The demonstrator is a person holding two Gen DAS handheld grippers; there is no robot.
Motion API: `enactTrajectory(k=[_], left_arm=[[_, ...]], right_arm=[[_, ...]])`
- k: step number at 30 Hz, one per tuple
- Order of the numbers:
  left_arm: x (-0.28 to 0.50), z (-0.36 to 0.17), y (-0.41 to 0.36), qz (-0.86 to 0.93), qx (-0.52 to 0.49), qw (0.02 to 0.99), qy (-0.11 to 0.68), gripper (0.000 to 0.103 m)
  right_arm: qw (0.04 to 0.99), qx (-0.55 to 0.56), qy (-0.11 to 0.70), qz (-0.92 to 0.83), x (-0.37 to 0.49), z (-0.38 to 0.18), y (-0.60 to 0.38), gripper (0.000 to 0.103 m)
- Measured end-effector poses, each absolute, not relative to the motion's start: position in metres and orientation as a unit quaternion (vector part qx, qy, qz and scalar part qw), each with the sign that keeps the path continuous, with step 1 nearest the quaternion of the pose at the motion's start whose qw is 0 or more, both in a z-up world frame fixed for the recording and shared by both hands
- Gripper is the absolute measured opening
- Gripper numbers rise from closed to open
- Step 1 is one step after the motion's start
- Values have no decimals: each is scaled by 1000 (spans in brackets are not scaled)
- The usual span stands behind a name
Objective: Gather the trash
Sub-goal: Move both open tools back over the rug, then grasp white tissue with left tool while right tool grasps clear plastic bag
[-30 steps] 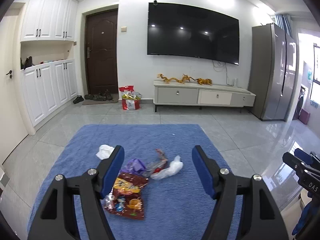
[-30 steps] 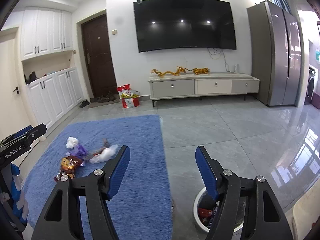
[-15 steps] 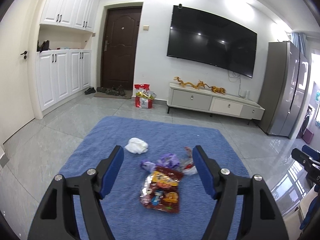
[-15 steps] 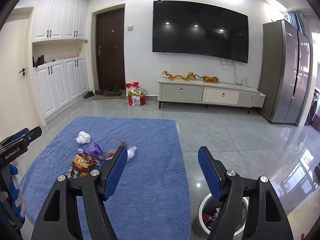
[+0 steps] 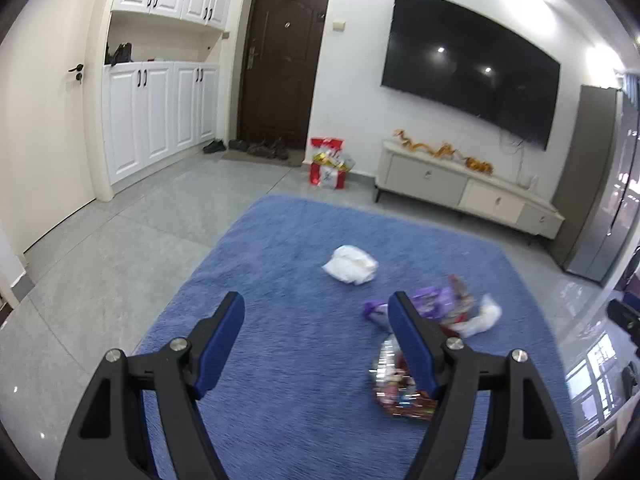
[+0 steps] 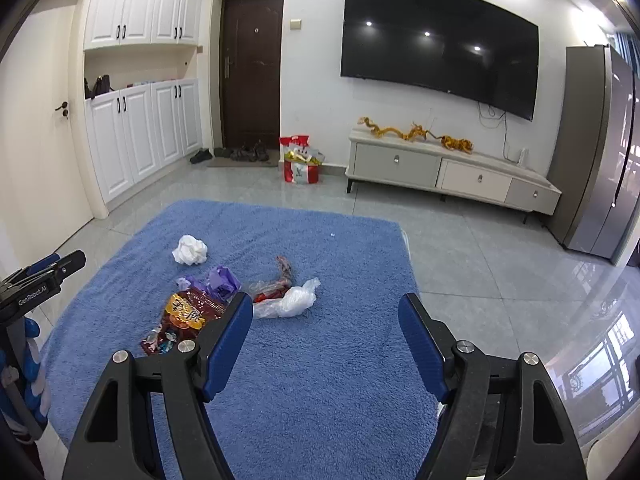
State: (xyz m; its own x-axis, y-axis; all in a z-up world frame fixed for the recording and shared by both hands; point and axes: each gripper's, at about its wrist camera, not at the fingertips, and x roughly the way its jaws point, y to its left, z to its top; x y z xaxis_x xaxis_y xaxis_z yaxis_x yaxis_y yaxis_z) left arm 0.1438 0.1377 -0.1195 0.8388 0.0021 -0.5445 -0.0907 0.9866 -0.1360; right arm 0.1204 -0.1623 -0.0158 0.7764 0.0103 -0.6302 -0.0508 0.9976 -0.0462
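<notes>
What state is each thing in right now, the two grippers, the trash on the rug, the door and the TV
left gripper: open, empty, above the rug.
right gripper: open, empty.
white tissue: crumpled, lying on the blue rug.
purple wrapper: crumpled.
red snack bag: flat on the rug.
clear plastic bag: crumpled.
brown door: shut.
TV: off.
TV stand drawers: shut.

Our left gripper [image 5: 314, 334] and right gripper [image 6: 326, 334] look alike: black angular frames with triangular cut-outs, silver round screws at the joints, and flat blue pads [image 6: 420, 344] lining each finger. White "GenRobot.AI" lettering marks the left gripper's side.
</notes>
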Motion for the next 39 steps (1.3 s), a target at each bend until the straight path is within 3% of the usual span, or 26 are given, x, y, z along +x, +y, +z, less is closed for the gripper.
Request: enactTrajectory(k=[9, 22, 26, 27, 28, 30, 33, 39], left_arm=[[218, -155, 154, 9, -66, 937, 343, 73], [344, -204, 102, -83, -14, 907, 412, 73], [360, -214, 91, -88, 0, 903, 421, 72], [363, -217, 90, -90, -1, 901, 424, 66], [366, -221, 90, -91, -4, 899, 429, 51], [370, -227, 91, -98, -17, 892, 441, 44], [364, -224, 92, -99, -14, 896, 432, 26], [334, -207, 97, -85, 5, 909, 409, 22]], right_arm=[[923, -7, 382, 39, 175, -62, -165, 74], [893, 46, 438, 88, 260, -133, -161, 74], [886, 51, 450, 99, 271, -147, -161, 64], [883, 50, 453, 107, 274, -151, -159, 58], [881, 51, 456, 113, 275, -153, -159, 55], [877, 55, 461, 121, 279, -157, -158, 46], [874, 65, 464, 132, 280, -162, -158, 38], [878, 61, 454, 136, 263, -153, -158, 32]])
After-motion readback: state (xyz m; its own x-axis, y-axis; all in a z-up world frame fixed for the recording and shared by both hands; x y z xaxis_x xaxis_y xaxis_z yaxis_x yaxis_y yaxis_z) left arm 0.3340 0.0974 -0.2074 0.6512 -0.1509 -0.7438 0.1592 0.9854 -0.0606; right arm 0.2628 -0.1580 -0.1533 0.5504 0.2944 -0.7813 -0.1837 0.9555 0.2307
